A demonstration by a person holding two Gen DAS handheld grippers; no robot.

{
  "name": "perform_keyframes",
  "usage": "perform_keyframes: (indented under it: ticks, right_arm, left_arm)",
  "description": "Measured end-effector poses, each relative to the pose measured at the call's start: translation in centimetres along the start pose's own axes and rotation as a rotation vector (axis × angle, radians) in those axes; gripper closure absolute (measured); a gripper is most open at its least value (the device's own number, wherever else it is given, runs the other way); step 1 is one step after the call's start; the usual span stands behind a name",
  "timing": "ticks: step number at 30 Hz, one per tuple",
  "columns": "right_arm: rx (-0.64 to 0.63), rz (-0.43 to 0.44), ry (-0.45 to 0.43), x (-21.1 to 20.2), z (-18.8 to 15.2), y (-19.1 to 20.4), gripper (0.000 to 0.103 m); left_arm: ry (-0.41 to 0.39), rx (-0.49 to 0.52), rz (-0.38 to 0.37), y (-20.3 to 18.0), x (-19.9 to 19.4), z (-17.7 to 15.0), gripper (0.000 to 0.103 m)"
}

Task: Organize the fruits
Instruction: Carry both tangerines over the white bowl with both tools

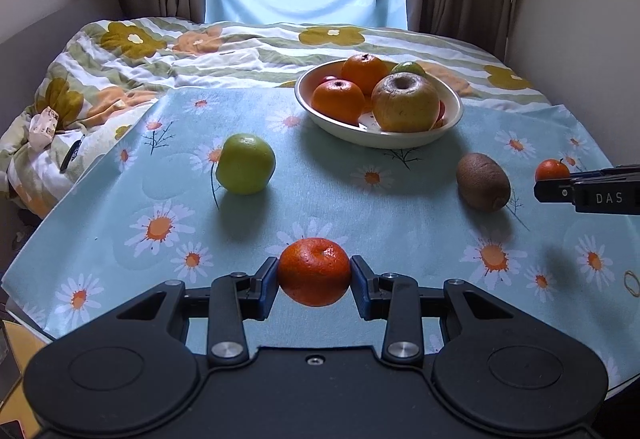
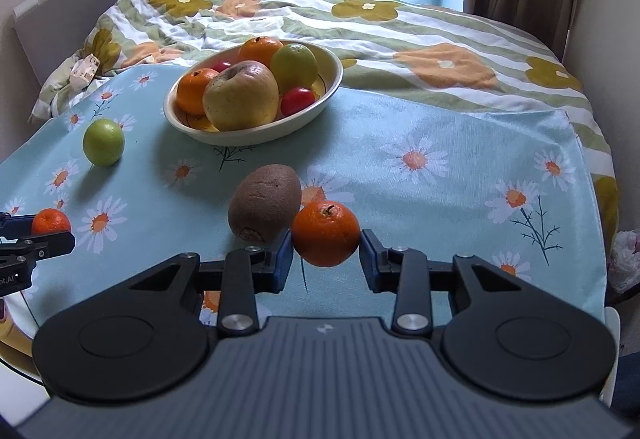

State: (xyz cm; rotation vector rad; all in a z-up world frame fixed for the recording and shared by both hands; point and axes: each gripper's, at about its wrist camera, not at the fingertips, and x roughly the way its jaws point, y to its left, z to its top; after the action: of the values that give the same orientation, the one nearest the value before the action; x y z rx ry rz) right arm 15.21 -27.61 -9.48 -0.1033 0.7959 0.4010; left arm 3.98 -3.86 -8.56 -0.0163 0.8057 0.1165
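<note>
I've got a small orange (image 1: pixel 314 271) pinched in my left tongs (image 1: pixel 314 273), pads tight on both sides, lifted off the daisy cloth (image 1: pixel 400 239). Right tongs (image 2: pixel 326 251) are clamped on a second orange (image 2: pixel 326 233), also off the cloth. Kiwi (image 2: pixel 265 207) sits just ahead-left of the right tongs, green apple (image 1: pixel 245 163) ahead-left of the left tongs, fruit bowl (image 1: pixel 378 137) farther ahead of both.

Right gripper (image 1: pixel 540 186) cut by picture edge; red fruit (image 1: pixel 329 79) in bowl (image 1: pixel 400 139) mostly hidden behind oranges.
</note>
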Motion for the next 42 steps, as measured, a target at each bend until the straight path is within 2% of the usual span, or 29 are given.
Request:
perform_keyframes:
  ticks: [10,19,31,42]
  right_arm:
    - [0.036,-0.01,-0.007,-4.2,2.6,2.0,0.052]
    - [0.048,-0.027,-0.023,-6.0,5.3,4.3,0.052]
    - [0.111,-0.039,-0.031,-3.3,10.0,7.6,0.052]
    - [0.149,-0.068,-0.031,0.8,13.7,9.2,0.052]
  left_arm:
    - [-0.079,-0.023,-0.019,0.8,-4.3,3.1,0.061]
    - [-0.146,-0.02,-0.041,3.1,-5.3,7.2,0.061]
    - [-0.134,0.052,-0.105,6.0,-1.8,13.0,0.061]
    - [-0.095,0.132,-0.182,6.8,4.3,17.7,0.061]
